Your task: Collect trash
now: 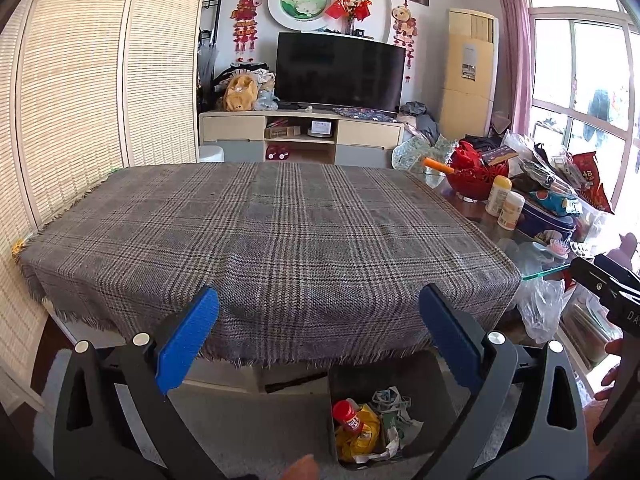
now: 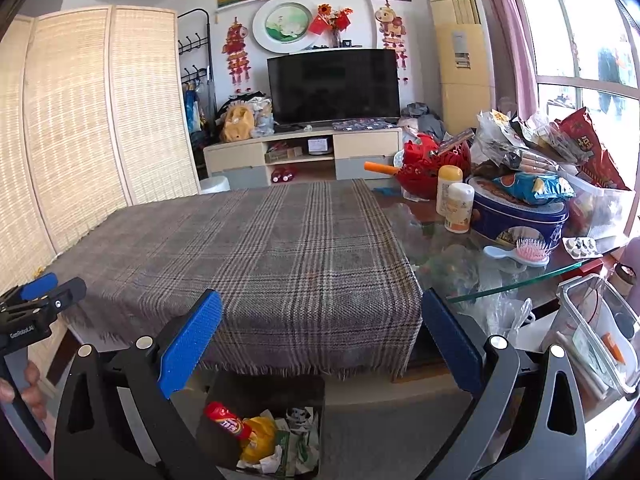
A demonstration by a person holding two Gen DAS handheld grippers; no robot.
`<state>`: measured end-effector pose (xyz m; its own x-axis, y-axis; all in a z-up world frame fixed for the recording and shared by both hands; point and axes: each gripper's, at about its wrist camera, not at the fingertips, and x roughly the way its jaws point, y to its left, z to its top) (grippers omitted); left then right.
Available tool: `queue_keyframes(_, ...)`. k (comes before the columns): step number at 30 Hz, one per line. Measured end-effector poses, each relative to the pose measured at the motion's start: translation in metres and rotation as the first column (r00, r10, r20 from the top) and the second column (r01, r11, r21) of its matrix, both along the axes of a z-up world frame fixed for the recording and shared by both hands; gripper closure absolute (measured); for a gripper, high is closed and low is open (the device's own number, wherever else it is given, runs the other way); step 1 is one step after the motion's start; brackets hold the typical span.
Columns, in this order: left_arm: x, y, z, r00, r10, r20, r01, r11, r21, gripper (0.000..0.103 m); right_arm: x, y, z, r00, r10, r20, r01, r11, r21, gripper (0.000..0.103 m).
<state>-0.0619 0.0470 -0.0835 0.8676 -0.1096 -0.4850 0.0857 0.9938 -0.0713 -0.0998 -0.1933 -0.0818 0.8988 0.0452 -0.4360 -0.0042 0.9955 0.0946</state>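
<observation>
Hovering side by side at the near edge of a table (image 1: 532, 276), both empty: left gripper (image 1: 318, 332) with blue pads (image 1: 188, 340) spread wide, nothing between them; right gripper (image 2: 320, 336) likewise spread wide, pads (image 2: 190, 344) bare. Seen from the right wrist, black body of the left gripper at far left, gripped by a hand (image 2: 24, 392); seen from the left wrist, black body of the right gripper at far right, fingers (image 1: 610, 364) of the other hand just showing.

Draped over most of the table, a grey plaid cloth (image 1: 272, 240), fringe hanging over the near edge, top bare. Down on the floor just below that edge, a dark bin (image 2: 264, 396) holding the trash (image 2: 280, 440): red snack tube (image 2: 226, 420), yellow wrapper (image 2: 260, 438), crumpled white and green paper (image 2: 300, 444). Same bin (image 1: 352, 376) in the left view, between the pads and low in frame.

On the uncovered glass part of the table, to the right of the cloth: red basket (image 2: 428, 164), two white bottles (image 2: 458, 208) just beside a blue tin (image 2: 520, 216), pink hairbrush (image 2: 530, 252), blister pack of pills (image 2: 582, 246), heap of snack bags (image 2: 536, 148) on top. Clear plastic box (image 2: 600, 332) below the glass edge at right.

Further back: folding screen (image 1: 80, 92) at left, dark television (image 1: 340, 70) on a low cabinet (image 1: 300, 130), tall yellowed air conditioner (image 1: 470, 76) near the window (image 1: 580, 80).
</observation>
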Motion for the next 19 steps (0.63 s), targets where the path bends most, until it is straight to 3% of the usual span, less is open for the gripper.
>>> queue_keyframes(19, -0.0052, -0.0048, -0.0007, 1.0, -0.007, 0.028, 0.006, 0.999, 0.035, 0.008, -0.0013, 0.0006, 0.0004, 1.0, -0.004, -0.004, 0.004, 1.0, 0.007, 0.003)
